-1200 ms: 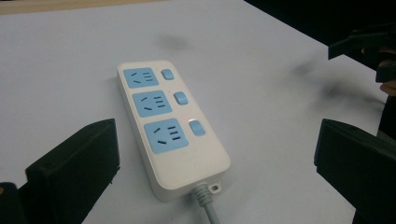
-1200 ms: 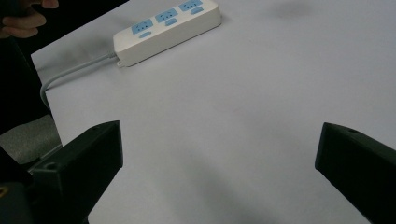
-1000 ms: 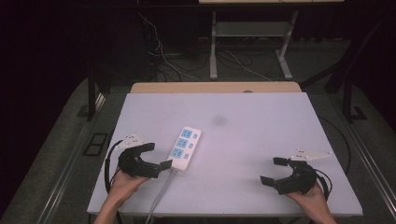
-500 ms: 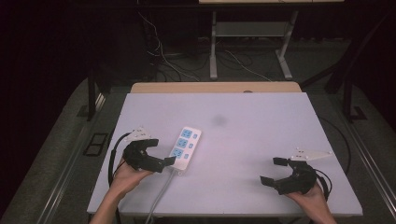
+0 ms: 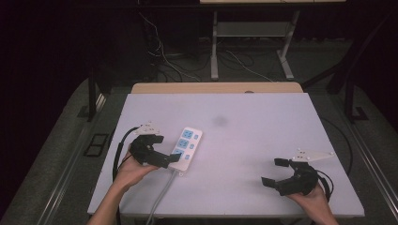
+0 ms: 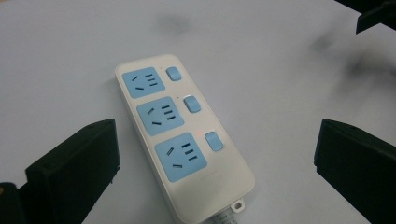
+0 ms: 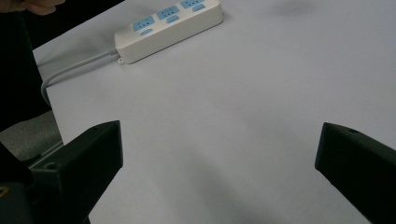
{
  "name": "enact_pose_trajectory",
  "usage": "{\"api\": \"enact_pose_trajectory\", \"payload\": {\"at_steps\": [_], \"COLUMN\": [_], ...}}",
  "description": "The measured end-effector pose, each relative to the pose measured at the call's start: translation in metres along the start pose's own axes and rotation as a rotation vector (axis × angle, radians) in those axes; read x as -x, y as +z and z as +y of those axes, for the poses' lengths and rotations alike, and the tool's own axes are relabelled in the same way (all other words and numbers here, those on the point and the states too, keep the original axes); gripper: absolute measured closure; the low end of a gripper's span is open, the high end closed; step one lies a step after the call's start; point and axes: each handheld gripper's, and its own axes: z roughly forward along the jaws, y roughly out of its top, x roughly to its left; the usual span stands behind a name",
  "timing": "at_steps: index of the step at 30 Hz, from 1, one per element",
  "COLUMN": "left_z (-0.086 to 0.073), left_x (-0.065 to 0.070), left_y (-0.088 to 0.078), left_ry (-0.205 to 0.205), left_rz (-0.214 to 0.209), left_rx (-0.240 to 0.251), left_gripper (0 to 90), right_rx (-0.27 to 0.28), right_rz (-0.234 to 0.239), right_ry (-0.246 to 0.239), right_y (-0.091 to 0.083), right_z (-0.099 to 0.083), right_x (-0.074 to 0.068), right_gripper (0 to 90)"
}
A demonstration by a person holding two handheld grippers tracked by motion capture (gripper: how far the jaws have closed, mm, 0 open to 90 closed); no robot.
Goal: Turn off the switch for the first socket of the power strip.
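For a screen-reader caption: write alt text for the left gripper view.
A white power strip with three blue sockets and three blue switches lies on a pale table, between the open black jaws of the left gripper. A small red light glows beside the nearest switch, and the strip's cord leaves at the bottom edge.

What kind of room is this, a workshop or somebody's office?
Probably a lab or recording space rather than an office: a bare white table holds just a power strip, the surroundings are dark, loose cables trail on the floor behind, and a person holds a gripper in each hand.
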Motion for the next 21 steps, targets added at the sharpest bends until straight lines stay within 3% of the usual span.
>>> {"api": "enact_pose_trajectory", "payload": {"at_steps": [21], "left_z": [0.014], "left_x": [-0.003], "left_y": [0.021], "left_ry": [0.048], "left_rz": [-0.003], "left_rx": [-0.099], "left_gripper": [0.0], "right_rx": [-0.01], "right_rz": [0.001], "right_ry": [-0.005], "right_y": [0.001], "right_z": [0.0], "right_x": [-0.001], "right_gripper": [0.6]}}
